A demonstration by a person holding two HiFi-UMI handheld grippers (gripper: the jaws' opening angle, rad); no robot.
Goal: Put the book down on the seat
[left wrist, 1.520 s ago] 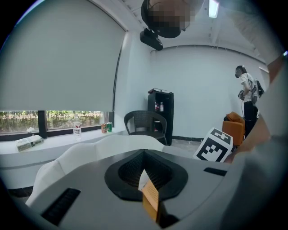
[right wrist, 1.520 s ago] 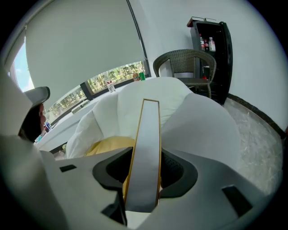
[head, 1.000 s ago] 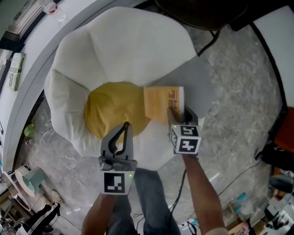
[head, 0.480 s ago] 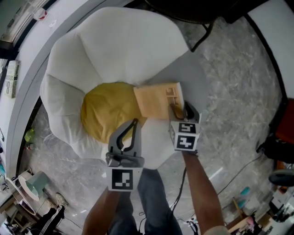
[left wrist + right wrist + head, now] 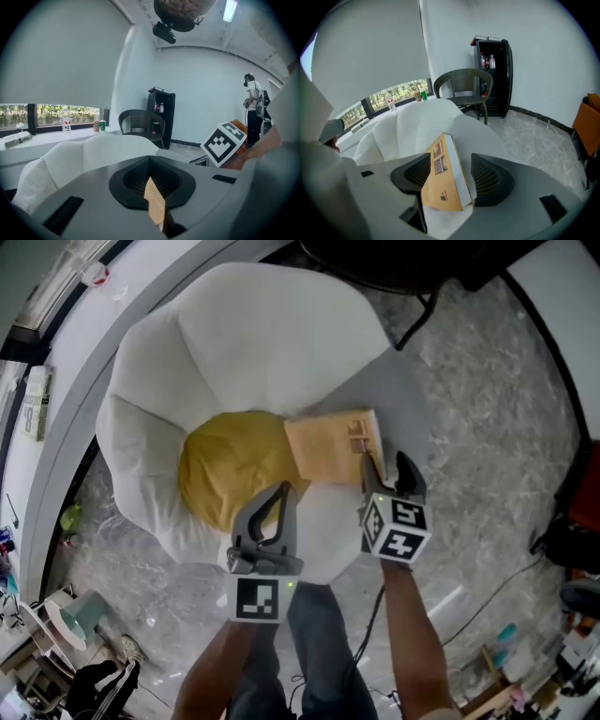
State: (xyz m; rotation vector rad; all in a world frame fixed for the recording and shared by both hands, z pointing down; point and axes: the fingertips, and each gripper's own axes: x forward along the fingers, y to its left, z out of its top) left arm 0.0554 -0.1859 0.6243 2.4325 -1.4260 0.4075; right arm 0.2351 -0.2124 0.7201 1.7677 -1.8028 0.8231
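Observation:
An orange-tan book (image 5: 328,448) rests on the right side of the white armchair's seat (image 5: 319,521), its left end against the yellow cushion (image 5: 230,465). My right gripper (image 5: 384,465) stands round the book's near end, jaws opening. In the right gripper view the book (image 5: 440,180) leans on the left pad, with a gap to the right pad. That gripper (image 5: 450,161) does not press on it. Beside it, over the seat's front, my left gripper (image 5: 278,491) is shut, fingertips together. Only a small tan tag shows at its jaws (image 5: 152,164).
The white armchair (image 5: 262,334) stands on a grey marbled floor (image 5: 487,409) by a curved white sill (image 5: 66,343). A black wicker chair (image 5: 461,86) and black cabinet (image 5: 492,75) stand behind. A person (image 5: 255,108) stands far right. Cables and clutter lie near my feet.
The right gripper's jaws have spread apart from the book, which has settled onto the seat. Both grippers have drawn back slightly toward me.

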